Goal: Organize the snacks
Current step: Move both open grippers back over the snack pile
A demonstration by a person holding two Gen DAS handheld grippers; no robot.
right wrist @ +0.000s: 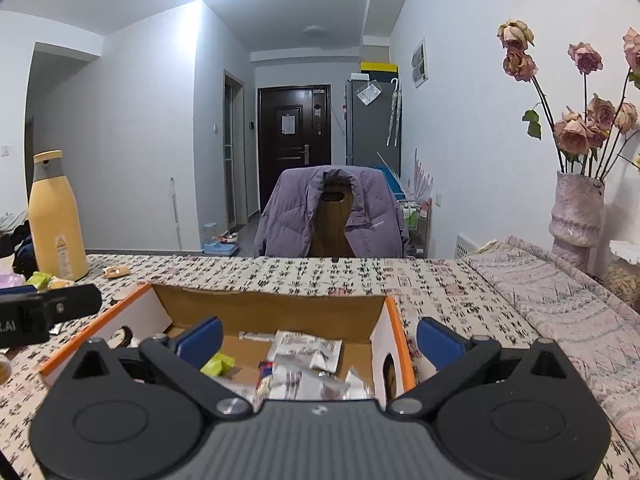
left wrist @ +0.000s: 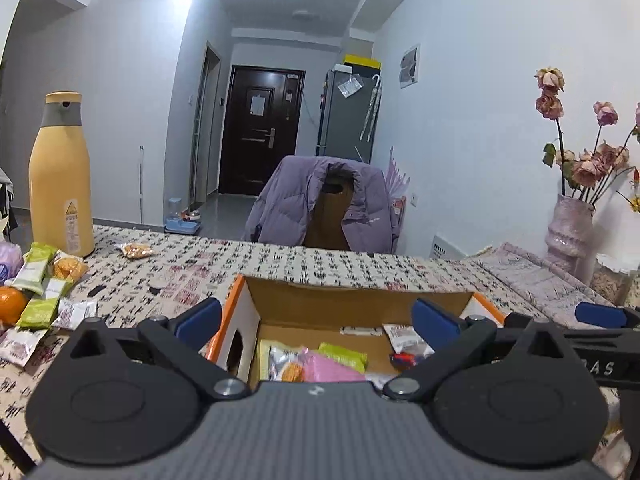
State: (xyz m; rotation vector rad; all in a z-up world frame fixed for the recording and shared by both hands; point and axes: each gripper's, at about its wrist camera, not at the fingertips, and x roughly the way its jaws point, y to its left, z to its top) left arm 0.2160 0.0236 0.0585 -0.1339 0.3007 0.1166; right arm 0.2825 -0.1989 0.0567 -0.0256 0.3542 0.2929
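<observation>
- Left claw point(left wrist: 316, 320): jaws spread fully wide, nothing between the blue pads; it hangs over the near end of the cardboard box point(left wrist: 360, 294).
- Right claw point(right wrist: 318, 338): likewise wide open and empty, above the same box point(right wrist: 268, 300), just beside the left claw.
- Box interior: loose snack packets lie on the floor — a green packet point(left wrist: 344, 354), a pink one point(left wrist: 324, 370), several white wrappers point(right wrist: 308, 354).
- Box stands open-topped, orange-edged, near the front edge of the desk point(left wrist: 280, 264), on the patterned cloth.
- Left part of the desk: unsorted snacks point(left wrist: 40, 296) in a loose heap, an orange point(left wrist: 10, 304) among them, one small packet point(left wrist: 136, 250) apart, toward the far edge.
- Yellow flask point(left wrist: 60, 176) upright at the far left corner.
- Vase of dried roses point(right wrist: 578, 212) at the far right.
- Chair with purple jacket point(left wrist: 324, 204) beyond the far edge.
</observation>
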